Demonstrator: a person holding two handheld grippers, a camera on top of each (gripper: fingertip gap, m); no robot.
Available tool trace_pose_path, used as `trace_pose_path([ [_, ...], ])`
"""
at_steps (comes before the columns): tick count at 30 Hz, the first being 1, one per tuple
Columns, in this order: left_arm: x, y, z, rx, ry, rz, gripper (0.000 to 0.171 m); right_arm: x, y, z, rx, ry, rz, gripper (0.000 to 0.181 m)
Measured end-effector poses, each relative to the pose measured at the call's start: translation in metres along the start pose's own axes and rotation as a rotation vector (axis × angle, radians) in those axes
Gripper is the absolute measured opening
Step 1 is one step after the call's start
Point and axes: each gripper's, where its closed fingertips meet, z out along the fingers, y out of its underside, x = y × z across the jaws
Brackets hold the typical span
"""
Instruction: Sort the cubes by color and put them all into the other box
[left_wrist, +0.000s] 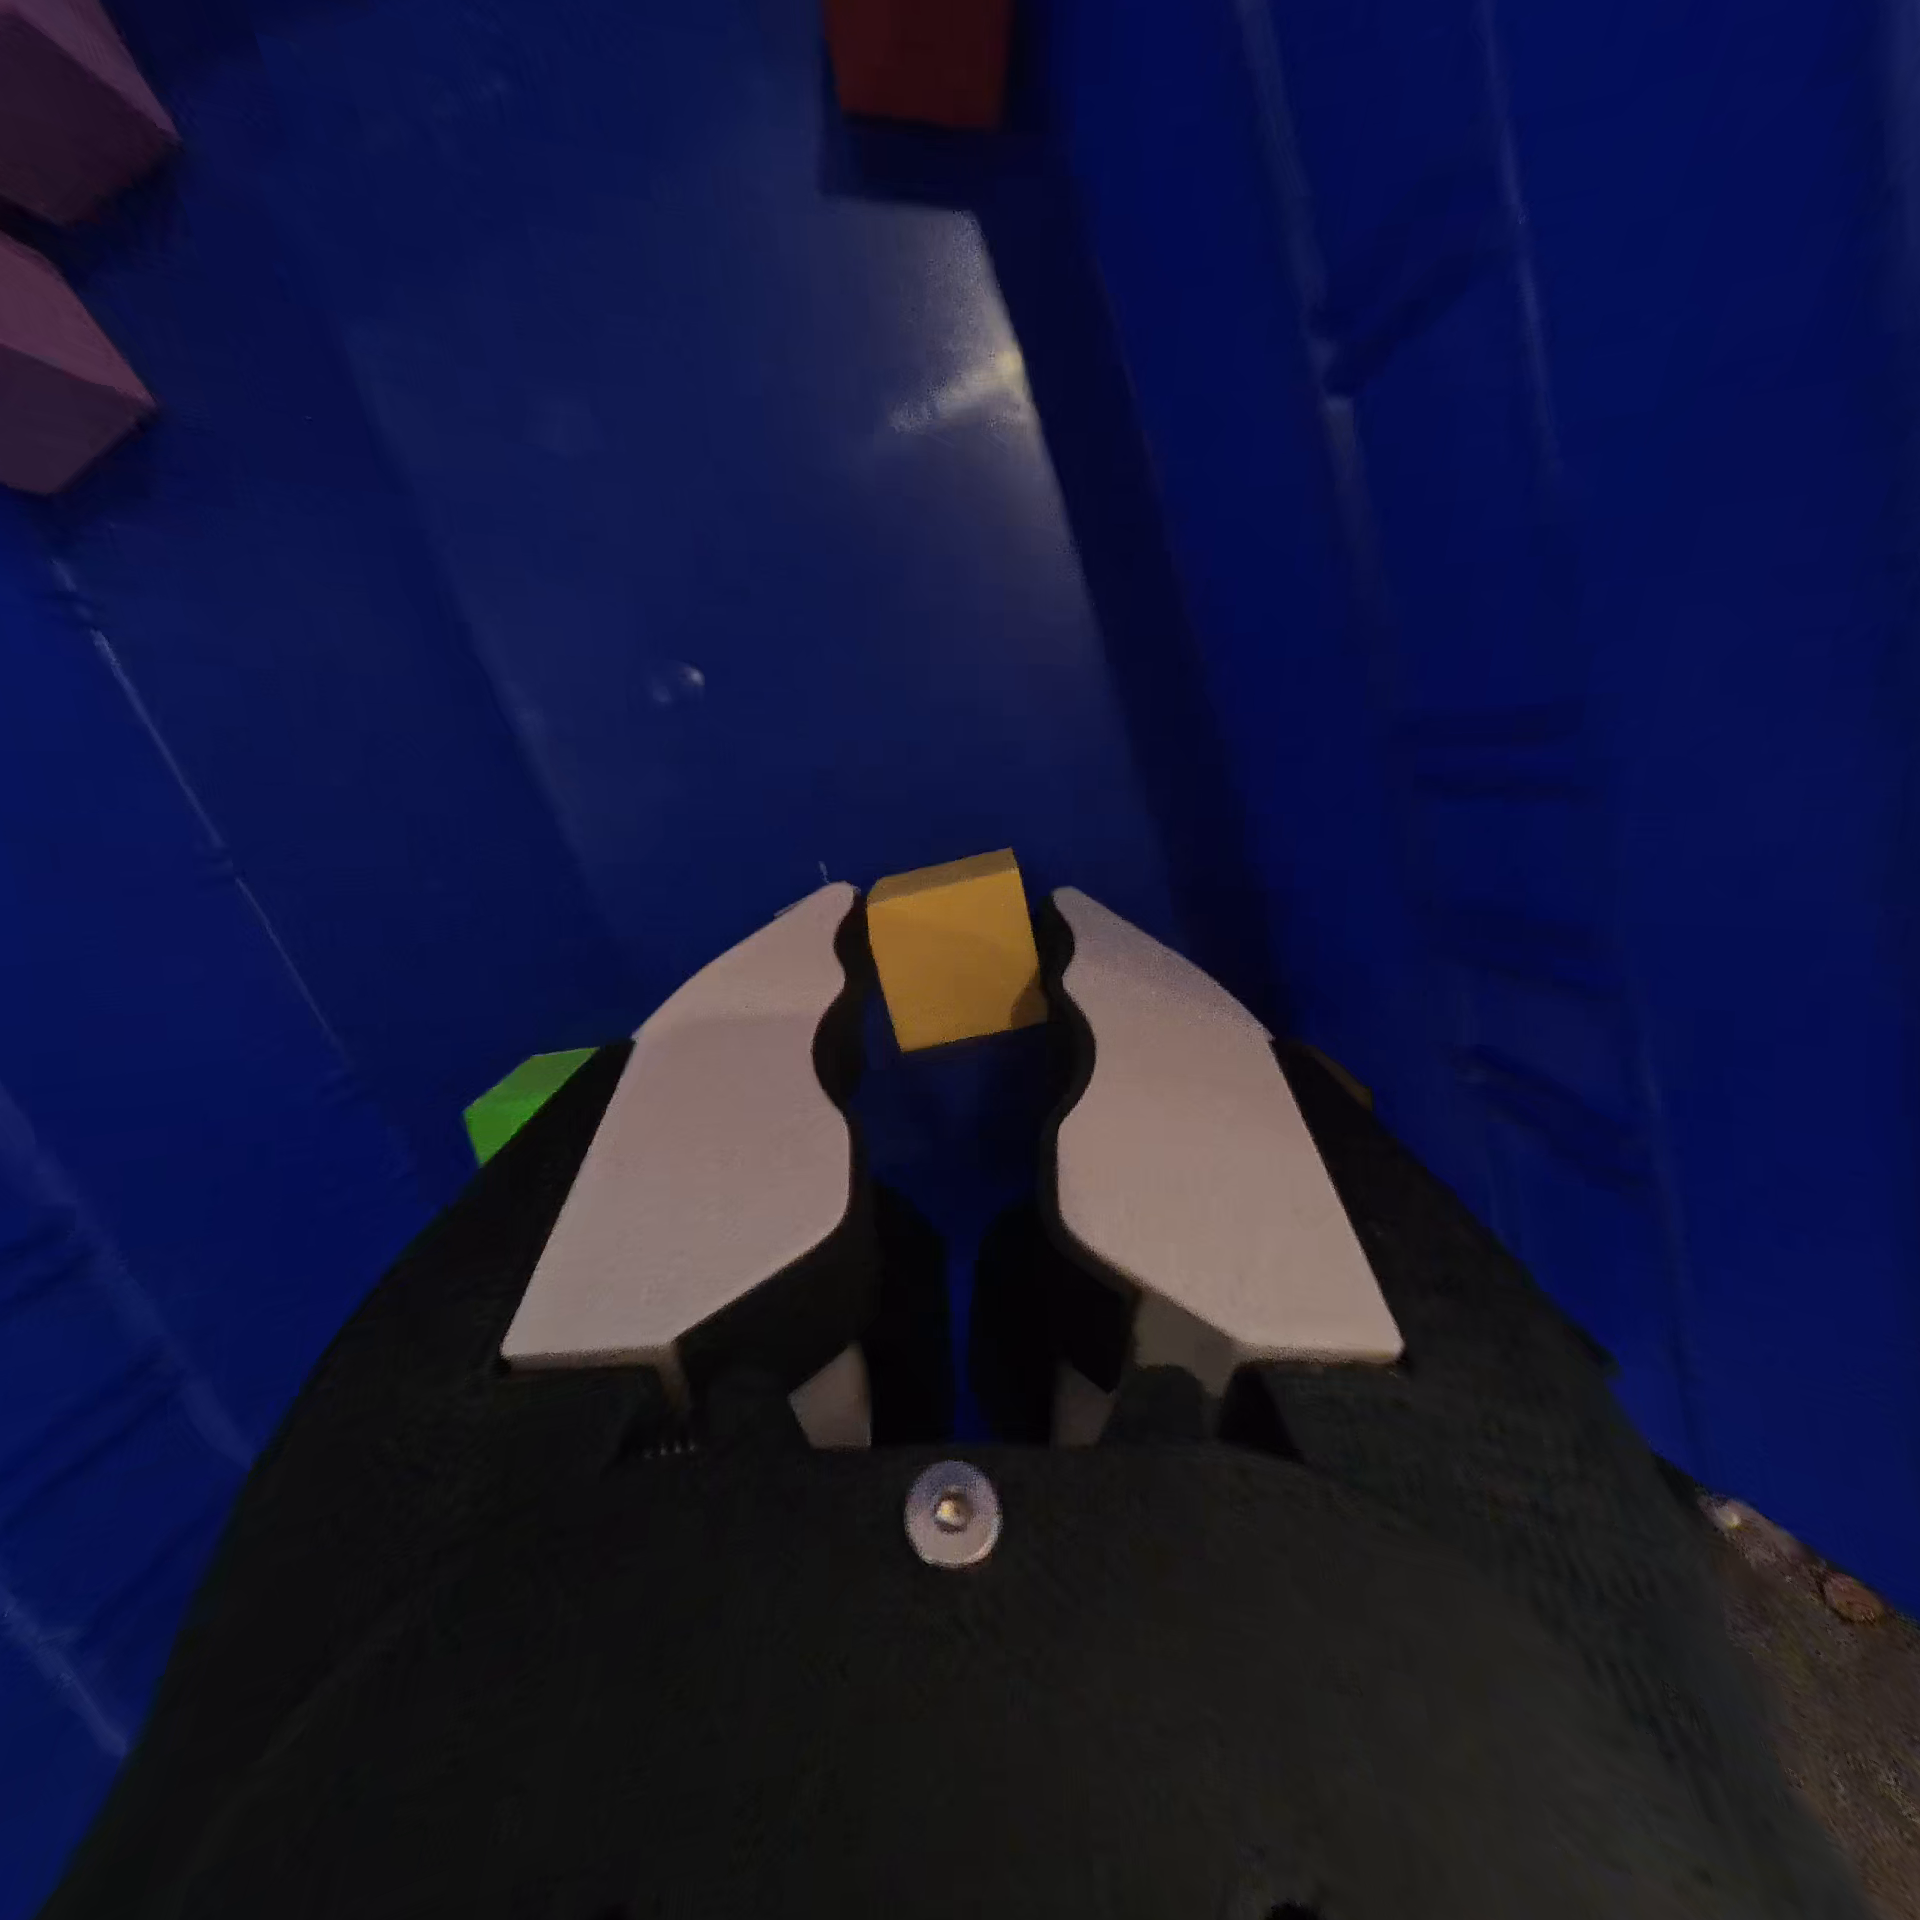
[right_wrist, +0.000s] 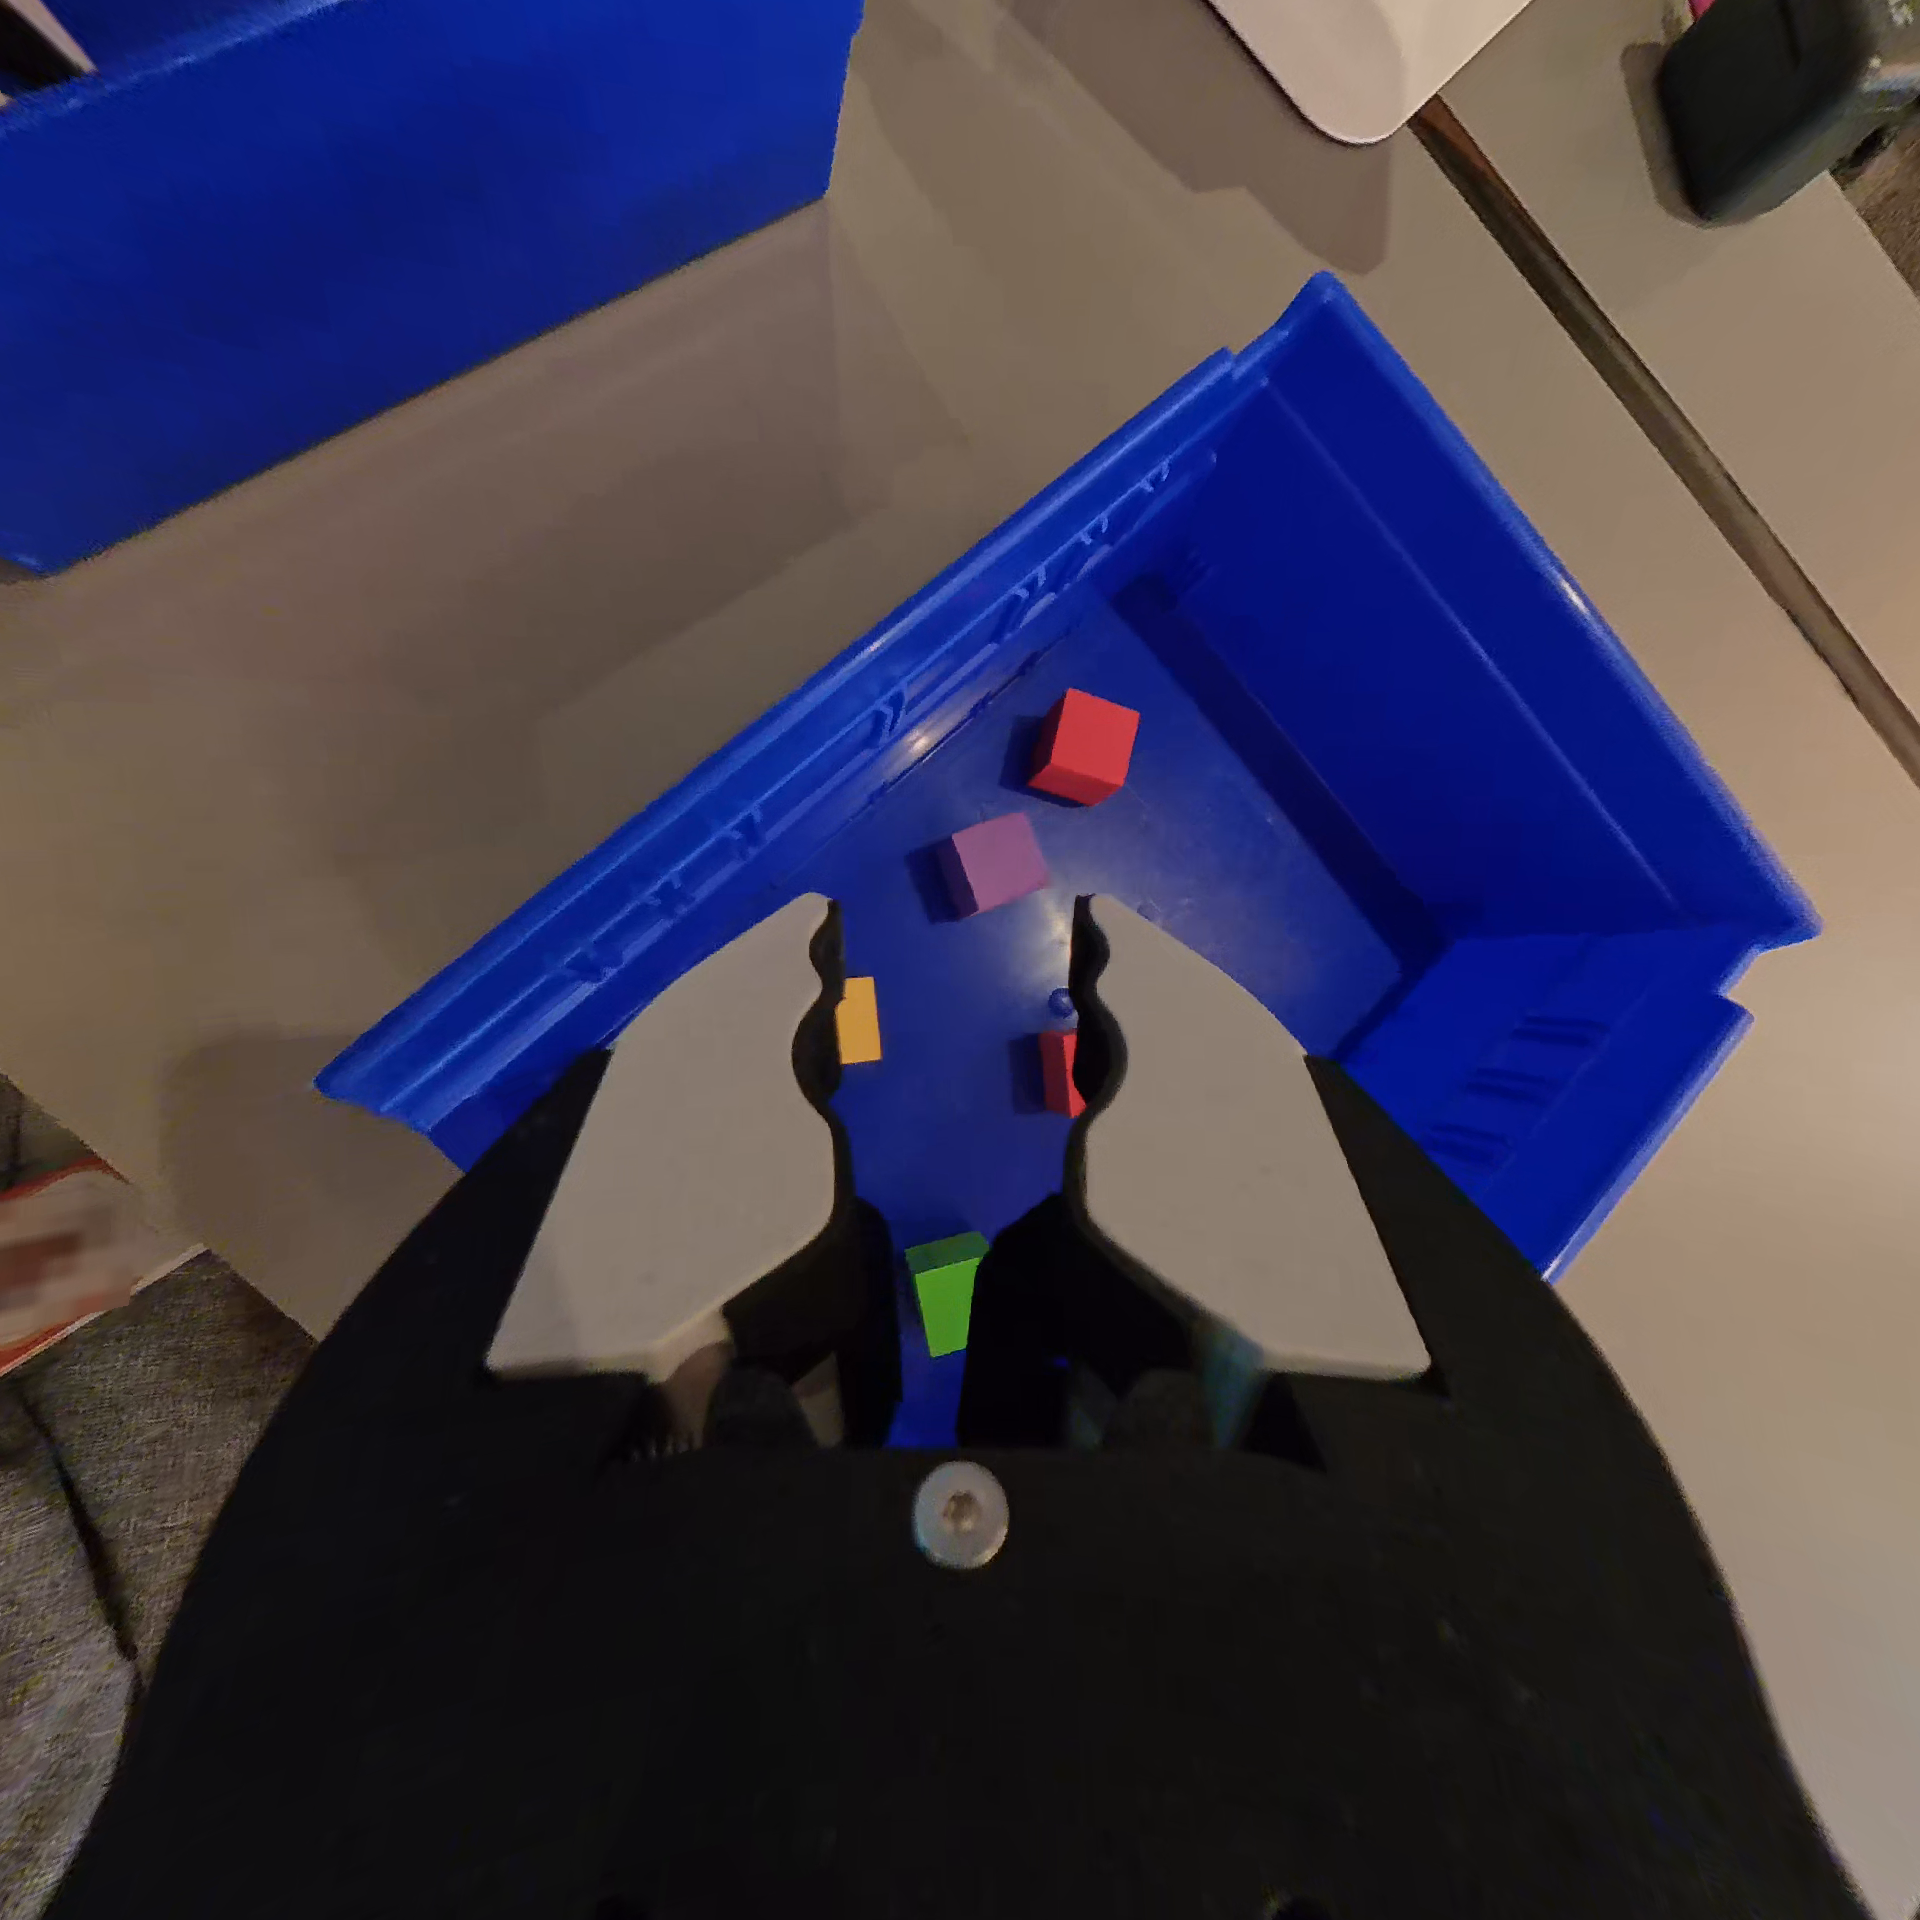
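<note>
My left gripper (left_wrist: 951, 906) is deep inside a blue bin (left_wrist: 1558, 623), and its white fingers (left_wrist: 727, 1122) are shut on a small yellow cube (left_wrist: 951, 966) held at the tips. A green cube (left_wrist: 525, 1096) peeks out beside the left finger. My right gripper (right_wrist: 956, 914) is open and empty, hovering above another blue bin (right_wrist: 1507, 727). Its floor holds a red cube (right_wrist: 1083, 746), a purple cube (right_wrist: 992, 862), a yellow cube (right_wrist: 858, 1020), a second red cube (right_wrist: 1055, 1070) and a green cube (right_wrist: 943, 1294).
In the left wrist view, two purple cubes (left_wrist: 62, 249) lie at the upper left and a red cube (left_wrist: 920, 57) at the top. In the right wrist view, a second blue bin (right_wrist: 416, 260) stands on the grey table (right_wrist: 468, 727). Grey fabric (right_wrist: 83, 1507) lies beyond the table's edge.
</note>
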Motion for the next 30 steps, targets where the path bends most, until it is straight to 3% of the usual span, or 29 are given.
trace_pose_path([
  [3, 0.006, -0.017, -0.019, 0.152, 0.163, -0.069, 0.032, -0.008, -0.007, -0.005, 0.068, -0.010, -0.014, 0.039],
  [9, 0.046, -0.045, -0.102, 0.466, 0.823, -0.203, 0.031, -0.076, -0.056, -0.027, 0.444, -0.124, -0.246, 0.039],
  [11, 0.061, -0.046, -0.132, 0.516, 1.041, -0.215, 0.031, -0.109, -0.072, -0.035, 0.544, -0.175, -0.329, 0.039],
  [16, 0.097, -0.036, -0.175, 0.517, 1.350, -0.158, 0.030, -0.170, -0.117, -0.049, 0.729, -0.221, -0.482, 0.039],
  [21, 0.116, -0.031, -0.191, 0.500, 1.449, -0.115, 0.030, -0.193, -0.145, -0.055, 0.792, -0.236, -0.506, 0.042],
  [30, 0.115, -0.034, -0.202, 0.537, 1.541, -0.145, 0.031, -0.194, -0.152, -0.047, 0.763, -0.146, -0.536, 0.029],
])
